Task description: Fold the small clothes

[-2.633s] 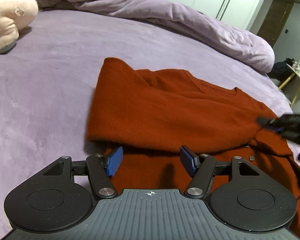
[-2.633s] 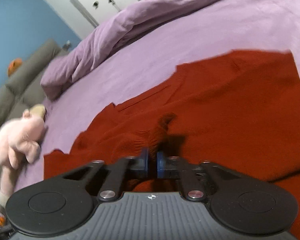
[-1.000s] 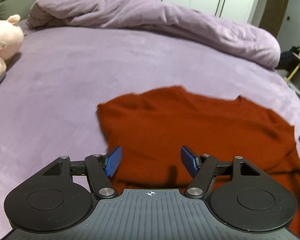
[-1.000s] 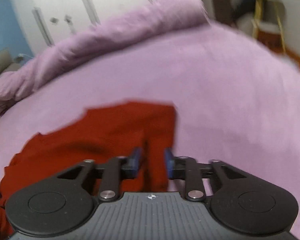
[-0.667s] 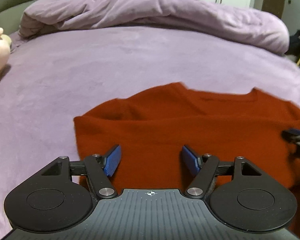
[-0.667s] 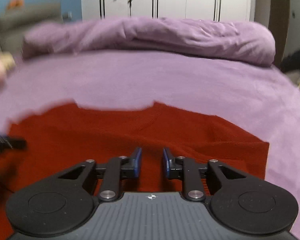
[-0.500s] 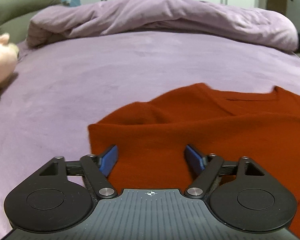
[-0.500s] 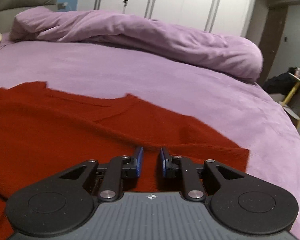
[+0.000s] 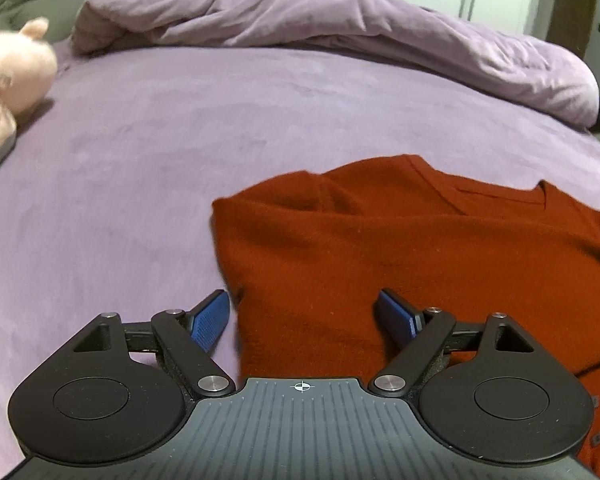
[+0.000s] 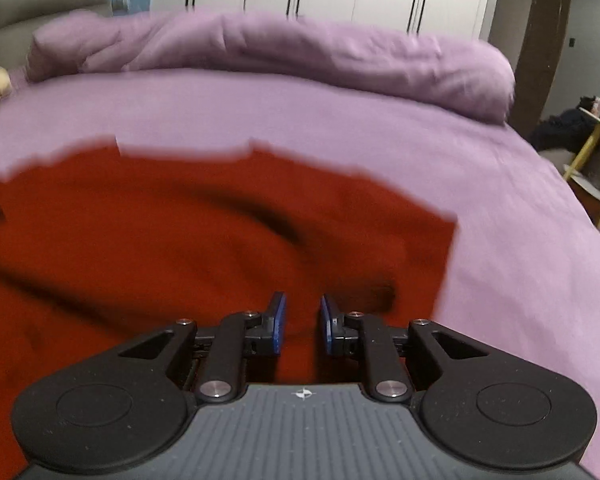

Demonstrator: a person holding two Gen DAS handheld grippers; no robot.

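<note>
Red knit sweater (image 9: 400, 248) lies folded, rumpled; left tool (image 9: 306, 316) open, right tool (image 10: 302, 322) nearly closed, empty.

No readable text, labels, brands or numbers in either view. Only sign: small crosshair mark (image 9: 303, 386) on near edge of each gripper body, centred; carries no lettering.
</note>
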